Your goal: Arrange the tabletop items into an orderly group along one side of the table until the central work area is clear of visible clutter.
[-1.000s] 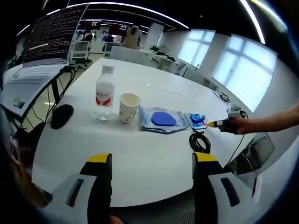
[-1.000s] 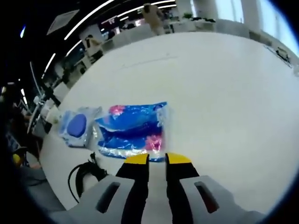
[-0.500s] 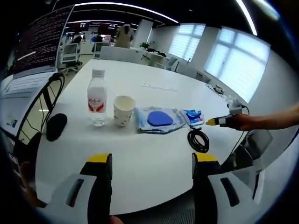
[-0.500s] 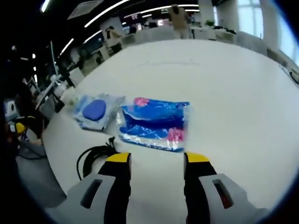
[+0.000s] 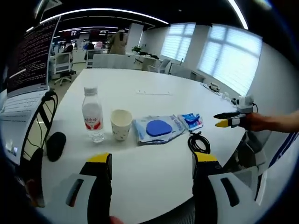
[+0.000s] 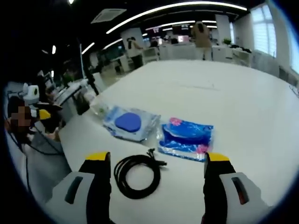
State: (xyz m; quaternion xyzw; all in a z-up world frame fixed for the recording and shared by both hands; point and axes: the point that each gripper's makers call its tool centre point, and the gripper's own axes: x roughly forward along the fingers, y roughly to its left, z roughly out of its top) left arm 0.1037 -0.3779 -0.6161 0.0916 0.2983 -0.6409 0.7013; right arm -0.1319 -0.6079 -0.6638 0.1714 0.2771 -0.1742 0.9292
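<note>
- Running left to right in the left gripper view, a water bottle [image 5: 92, 120], a paper cup [image 5: 121, 124], a clear pouch with a blue disc [image 5: 158, 128] and a blue snack packet [image 5: 190, 120] form one row near the table [image 5: 154, 182] edge closest to the camera.
- Lying just in front of the row's right end, the black cable coil [image 5: 198, 143] is the one thing out of line, so I judge it the next to be moved.
- Standing wide apart and empty, the left gripper [image 5: 152, 161] is well back from the row.
- Seen in the right gripper view, the right gripper [image 6: 158, 159] is also wide open and empty; the coil [image 6: 137, 175] lies between its jaws, slightly left of centre, so this hand is nearer.
- Placing the coil beside the packet [image 6: 187, 138] would extend the row.
</note>
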